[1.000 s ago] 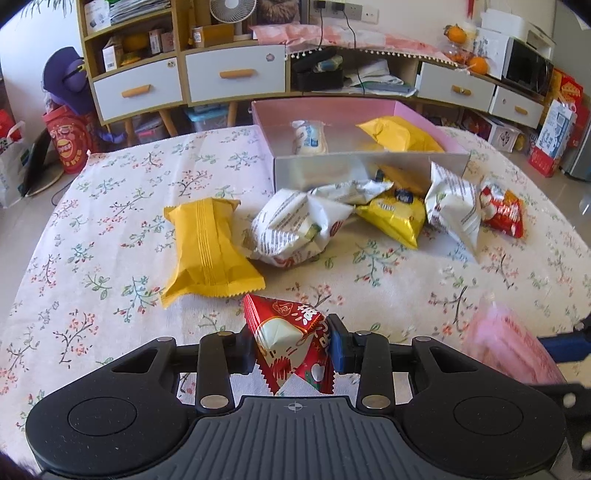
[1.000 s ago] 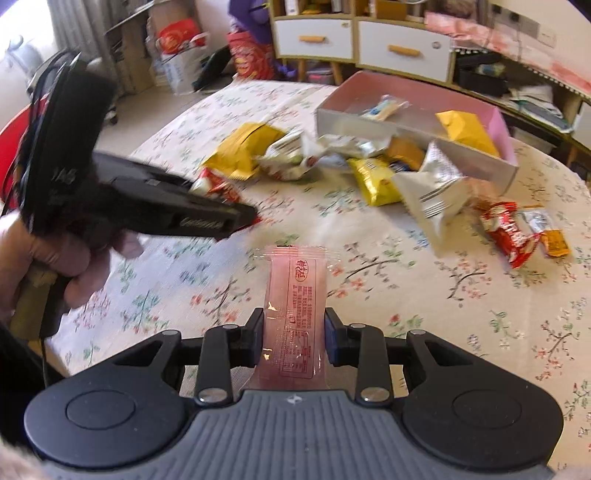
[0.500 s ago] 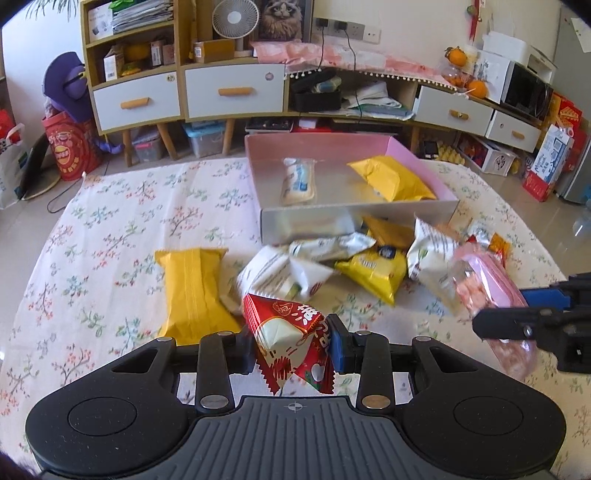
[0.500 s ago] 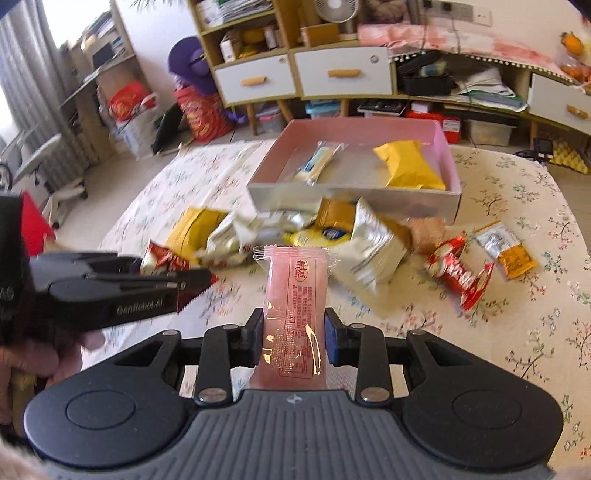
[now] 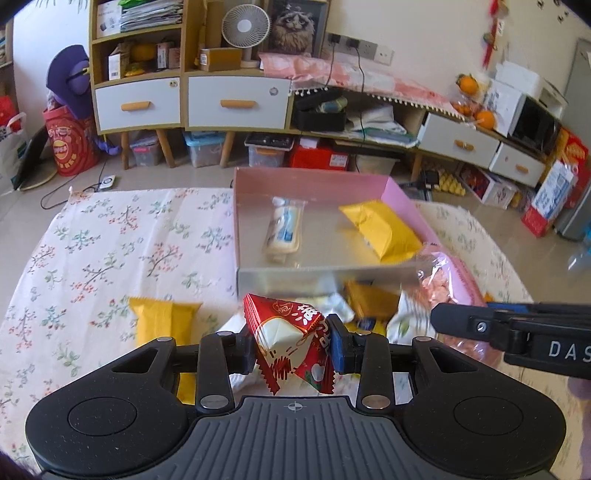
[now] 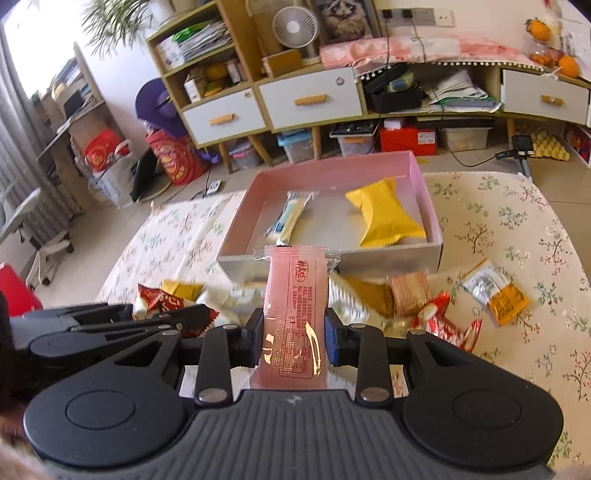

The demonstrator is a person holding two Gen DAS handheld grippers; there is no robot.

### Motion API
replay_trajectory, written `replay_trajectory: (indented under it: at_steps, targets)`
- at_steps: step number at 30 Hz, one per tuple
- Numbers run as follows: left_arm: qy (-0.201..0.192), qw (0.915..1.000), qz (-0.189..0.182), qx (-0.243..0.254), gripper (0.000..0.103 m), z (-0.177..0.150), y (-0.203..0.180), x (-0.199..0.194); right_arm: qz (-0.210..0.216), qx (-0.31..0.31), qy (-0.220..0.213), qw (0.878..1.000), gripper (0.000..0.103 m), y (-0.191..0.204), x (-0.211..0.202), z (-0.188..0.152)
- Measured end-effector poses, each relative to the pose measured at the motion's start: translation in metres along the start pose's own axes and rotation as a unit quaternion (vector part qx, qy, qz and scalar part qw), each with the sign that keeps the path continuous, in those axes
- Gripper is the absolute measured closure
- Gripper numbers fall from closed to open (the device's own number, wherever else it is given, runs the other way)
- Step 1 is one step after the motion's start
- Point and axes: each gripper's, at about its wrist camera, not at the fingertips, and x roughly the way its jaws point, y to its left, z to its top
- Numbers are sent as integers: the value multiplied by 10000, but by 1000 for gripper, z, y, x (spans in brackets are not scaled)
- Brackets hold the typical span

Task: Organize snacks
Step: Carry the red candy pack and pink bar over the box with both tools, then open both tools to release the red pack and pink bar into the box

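Above the floral table (image 5: 110,236), the left gripper (image 5: 291,343) is clamped on a red snack packet (image 5: 291,343) and the right gripper (image 6: 295,332) on a pink sachet (image 6: 295,314); both should clear the pink box (image 6: 424,192) wall before the jaws part.

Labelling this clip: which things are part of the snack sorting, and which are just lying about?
Job: red triangular snack packet in left gripper; pink translucent sachet in right gripper; pink cardboard box.
Lying about: white desk fan; oranges.
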Motion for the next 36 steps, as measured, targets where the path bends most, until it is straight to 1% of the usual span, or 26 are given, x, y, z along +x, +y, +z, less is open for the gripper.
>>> replay_trajectory:
  at_steps: [5,9,11,14,16,19,22,29,33,36]
  targets:
    - [-192,9997,-33,-140,68,18,-5,11,126,414,5,9991,74,-12,9,16]
    - [-232,9997,-84,-19,68,30,-11,28,213,811,-9,9965,74,-23,19,31]
    - [-193,9998,-102,46,68,35,-13,39,180,881,-22,9959,74,-26,25,36]
    - [-114,9998,-122,72,68,44,-16,54,33,801,-79,9967,74,-28,35,44]
    - [-119,9997,-134,181,68,49,-19,63,-21,772,-123,9969,74,-32,41,50]
    - [-102,9993,-126,330,68,55,-23,77,29,795,-187,9967,74,-39,50,58]
    - [-24,9993,-105,350,68,59,-22,91,84,816,-228,9964,74,-43,59,64]
    - [83,9982,32,589,68,61,-24,115,67,694,-126,9975,74,-45,83,67]
    - [153,9982,74,574,67,62,-22,126,-27,600,-48,9982,74,-46,92,66]
    - [224,9981,86,559,67,60,-22,132,-59,643,-31,9979,74,-47,95,67]
